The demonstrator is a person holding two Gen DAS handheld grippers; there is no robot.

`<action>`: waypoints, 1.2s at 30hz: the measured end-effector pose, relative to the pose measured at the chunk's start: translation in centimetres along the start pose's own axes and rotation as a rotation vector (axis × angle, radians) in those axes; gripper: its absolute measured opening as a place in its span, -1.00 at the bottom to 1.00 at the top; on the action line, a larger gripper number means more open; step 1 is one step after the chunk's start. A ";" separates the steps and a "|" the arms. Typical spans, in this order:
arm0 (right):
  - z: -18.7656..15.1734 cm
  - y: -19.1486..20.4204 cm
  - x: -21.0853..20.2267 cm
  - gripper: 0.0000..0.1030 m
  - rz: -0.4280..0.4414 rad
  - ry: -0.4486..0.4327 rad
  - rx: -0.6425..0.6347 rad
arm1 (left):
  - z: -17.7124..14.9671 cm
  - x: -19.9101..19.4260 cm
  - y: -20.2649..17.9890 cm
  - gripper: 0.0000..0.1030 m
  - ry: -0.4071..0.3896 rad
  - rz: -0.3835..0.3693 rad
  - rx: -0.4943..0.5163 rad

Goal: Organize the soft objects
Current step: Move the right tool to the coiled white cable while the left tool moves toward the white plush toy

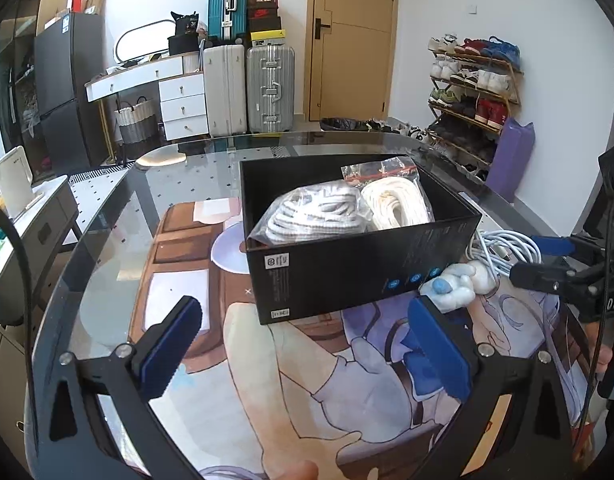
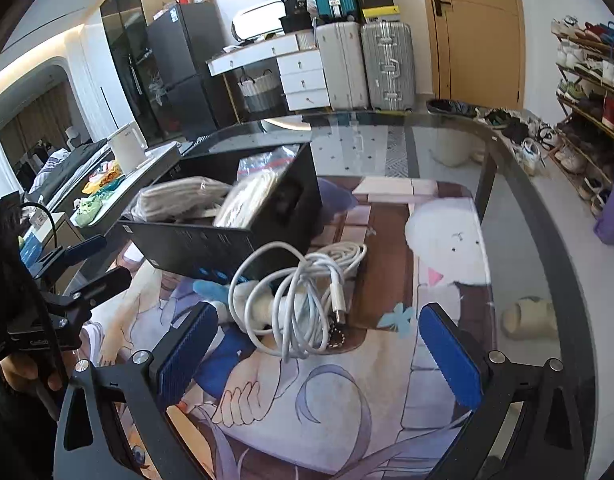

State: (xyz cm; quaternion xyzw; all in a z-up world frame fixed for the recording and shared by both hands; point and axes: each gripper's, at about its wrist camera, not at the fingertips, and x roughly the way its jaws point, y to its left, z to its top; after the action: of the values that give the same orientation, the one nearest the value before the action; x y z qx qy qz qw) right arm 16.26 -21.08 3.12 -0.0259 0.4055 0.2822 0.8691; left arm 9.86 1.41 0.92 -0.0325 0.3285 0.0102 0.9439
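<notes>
An open black box (image 1: 359,264) stands on the printed mat (image 1: 307,400) and holds a bagged grey-white rope coil (image 1: 315,216) and a bagged cream rope coil (image 1: 395,200). To the right of the box lie a tangled white cable (image 1: 507,248) and a white-and-blue plush toy (image 1: 455,284). My left gripper (image 1: 307,350) is open in front of the box, holding nothing. In the right wrist view, the cable (image 2: 303,296) lies over the plush toy (image 2: 243,300), just ahead of my open, empty right gripper (image 2: 319,356). The box (image 2: 227,240) sits behind them.
The glass table (image 2: 519,208) curves away at its far and right edges. Suitcases (image 1: 267,88), a white drawer unit (image 1: 183,100), a door and a shoe rack (image 1: 471,92) stand beyond it. A side counter with a white kettle (image 2: 125,148) is to the left. A hand grips the left tool's handle (image 2: 23,372).
</notes>
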 end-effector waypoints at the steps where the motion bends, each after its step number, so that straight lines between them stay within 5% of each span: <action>1: -0.1 0.2 0.1 0.99 0.003 0.004 -0.007 | 0.0 0.1 0.1 1.00 0.003 -0.002 -0.007; 15: -0.1 2.2 2.4 0.99 -0.064 0.069 -0.075 | -0.1 0.7 1.6 1.00 0.025 -0.005 -0.085; 25: 0.0 -0.1 1.4 0.97 -0.150 0.007 0.022 | -0.2 0.9 1.6 1.00 0.045 -0.001 -0.087; 32: 0.1 -1.9 1.9 0.64 -0.143 0.032 0.079 | -0.2 0.9 1.5 1.00 0.043 0.000 -0.078; 36: 0.2 -2.7 2.3 0.63 -0.160 0.044 0.088 | -0.2 0.9 1.5 1.00 0.044 0.000 -0.078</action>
State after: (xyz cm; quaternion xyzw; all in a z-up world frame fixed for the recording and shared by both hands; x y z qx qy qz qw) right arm 18.96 -22.22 1.12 -0.0264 0.4332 0.1933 0.8799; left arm 10.38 2.91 0.09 -0.0697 0.3485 0.0225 0.9344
